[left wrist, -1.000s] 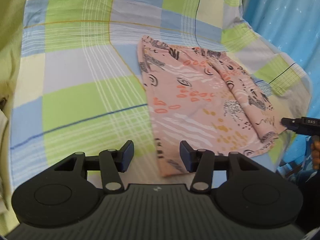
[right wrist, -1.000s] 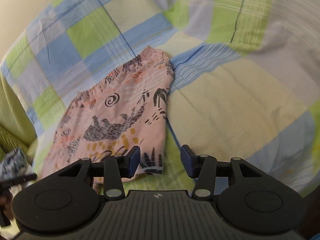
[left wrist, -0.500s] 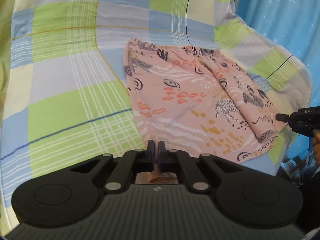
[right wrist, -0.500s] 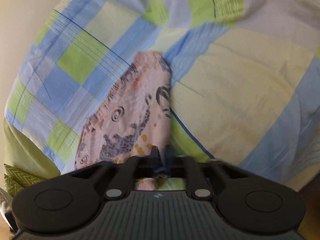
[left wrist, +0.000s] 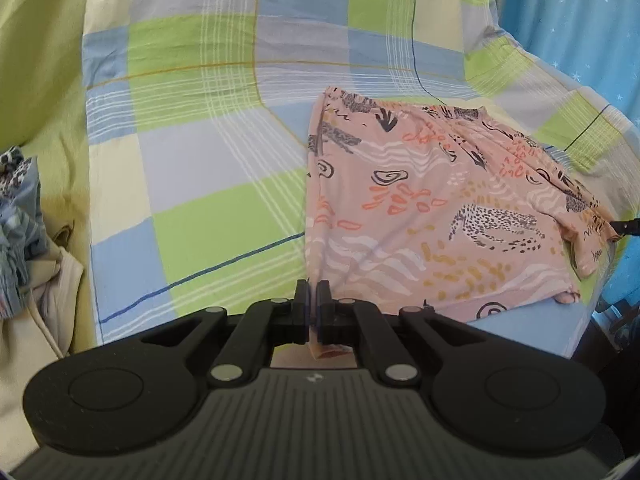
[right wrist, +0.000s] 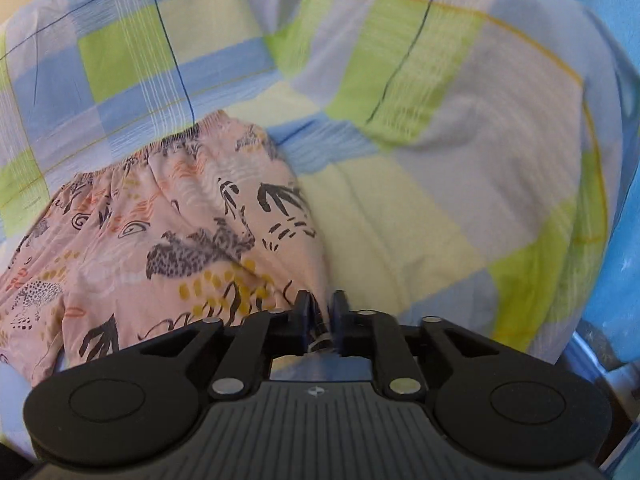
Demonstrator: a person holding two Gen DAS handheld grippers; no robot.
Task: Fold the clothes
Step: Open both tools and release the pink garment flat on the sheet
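A pair of pink patterned shorts [left wrist: 432, 216] lies on a checked bedsheet [left wrist: 208, 128], partly lifted at its near edge. My left gripper [left wrist: 312, 296] is shut on the near left corner of the shorts, and the cloth rises taut from the bed to its fingertips. In the right wrist view the same shorts [right wrist: 168, 232] show their gathered waistband at the far side. My right gripper [right wrist: 320, 308] is shut on the near right corner, with a bit of printed cloth between its pads. The tip of the right gripper [left wrist: 624, 226] shows at the far right of the left wrist view.
A heap of other clothes [left wrist: 24, 216] sits at the left edge of the bed. A blue starred curtain [left wrist: 580, 12] hangs on the right. The bed's edge drops off at the lower right [right wrist: 592, 344]. The bedsheet [right wrist: 420, 208] spreads right of the shorts.
Both grippers went from open to shut on the near corners of the shorts, then lifted them, pulling the near edge up and stretching the cloth between them.
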